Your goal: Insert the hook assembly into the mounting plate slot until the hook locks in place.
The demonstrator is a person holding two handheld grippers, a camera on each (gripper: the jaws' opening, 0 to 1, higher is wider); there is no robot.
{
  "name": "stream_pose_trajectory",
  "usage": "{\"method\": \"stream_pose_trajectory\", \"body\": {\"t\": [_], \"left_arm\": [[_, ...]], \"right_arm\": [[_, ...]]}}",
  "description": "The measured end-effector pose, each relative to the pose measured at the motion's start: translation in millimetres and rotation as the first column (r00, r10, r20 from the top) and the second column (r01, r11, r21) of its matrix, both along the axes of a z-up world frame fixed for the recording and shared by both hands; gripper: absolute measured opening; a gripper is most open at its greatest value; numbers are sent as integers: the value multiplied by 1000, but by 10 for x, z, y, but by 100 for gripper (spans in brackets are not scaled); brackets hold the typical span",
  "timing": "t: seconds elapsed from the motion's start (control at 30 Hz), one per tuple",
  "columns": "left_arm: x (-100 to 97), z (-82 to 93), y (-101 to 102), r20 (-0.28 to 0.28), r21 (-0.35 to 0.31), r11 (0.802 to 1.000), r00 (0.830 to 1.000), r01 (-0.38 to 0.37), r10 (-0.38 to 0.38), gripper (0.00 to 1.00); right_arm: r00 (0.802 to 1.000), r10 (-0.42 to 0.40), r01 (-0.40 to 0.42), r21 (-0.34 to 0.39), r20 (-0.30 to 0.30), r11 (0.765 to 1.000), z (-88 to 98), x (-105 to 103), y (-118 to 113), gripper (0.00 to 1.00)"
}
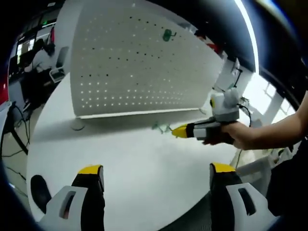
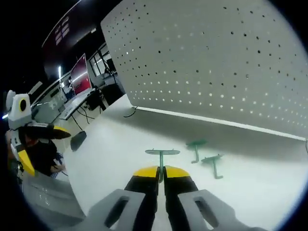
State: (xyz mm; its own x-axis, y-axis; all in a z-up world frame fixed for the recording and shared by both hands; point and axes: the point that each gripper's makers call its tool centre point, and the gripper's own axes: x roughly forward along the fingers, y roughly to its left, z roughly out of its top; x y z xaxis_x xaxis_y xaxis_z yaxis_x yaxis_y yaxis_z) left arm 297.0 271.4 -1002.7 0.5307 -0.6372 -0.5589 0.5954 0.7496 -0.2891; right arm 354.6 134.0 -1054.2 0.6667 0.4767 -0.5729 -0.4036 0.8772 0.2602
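A white perforated mounting plate [image 1: 134, 67] [image 2: 216, 57] stands upright at the back of the white table [image 1: 144, 163]. One green hook [image 1: 167, 35] hangs high on the plate. In the right gripper view my right gripper [image 2: 161, 172] is shut on the stem of a green hook assembly [image 2: 162, 153], held just above the table. Two more green hooks [image 2: 196, 145] [image 2: 214, 162] lie beyond it, near the plate's foot. My left gripper [image 1: 156, 168] is open with nothing between its jaws. It looks across the table at the right gripper [image 1: 180, 131], held in a person's hand.
A dark round object [image 1: 38, 190] [image 2: 78, 139] lies near the table's left edge. A small white disc [image 1: 77, 126] sits by the plate's left corner. Desks with monitors [image 2: 79, 77] stand in the room behind. The left gripper [image 2: 33, 132] shows at the left of the right gripper view.
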Motion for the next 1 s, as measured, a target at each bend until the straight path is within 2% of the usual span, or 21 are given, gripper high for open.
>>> {"method": "stream_pose_trajectory", "body": {"t": [0.13, 0.2, 0.27, 0.37, 0.4, 0.5, 0.63, 0.87, 1.0], "left_arm": [[63, 19, -85, 10, -13, 1000, 1000, 22, -22, 92], [75, 47, -139, 14, -24, 999, 999, 34, -34, 92], [86, 136, -220, 41, -41, 997, 998, 59, -57, 91], [120, 249, -305, 84, -54, 995, 993, 85, -81, 88], [122, 277, -340, 95, -58, 993, 991, 102, -96, 88], [58, 323, -457, 76, -104, 983, 987, 152, -145, 85], [15, 395, -547, 111, -115, 973, 976, 198, -186, 81], [-126, 437, -685, 129, -138, 948, 954, 288, -271, 55], [-186, 477, -755, 141, -161, 930, 941, 329, -308, 42]], "right_arm": [[1000, 21, -21, 78, -4, 997, 261, -128, 65, 0], [999, 31, -29, 103, -13, 994, 331, -190, 92, 0], [997, 73, -73, 95, 9, 993, 424, -281, 145, 0], [994, 108, -107, 134, -4, 985, 534, -443, 234, 0], [992, 128, -126, 152, -10, 980, 577, -517, 277, 0], [988, 148, -135, 238, -38, 962, 679, -663, 374, 0], [985, 155, -120, 328, -80, 937, 753, -807, 445, 0], [977, 144, -57, 458, -157, 887, 793, -951, 483, 0], [974, 137, -28, 506, -181, 862, 817, -988, 480, 0]]}}
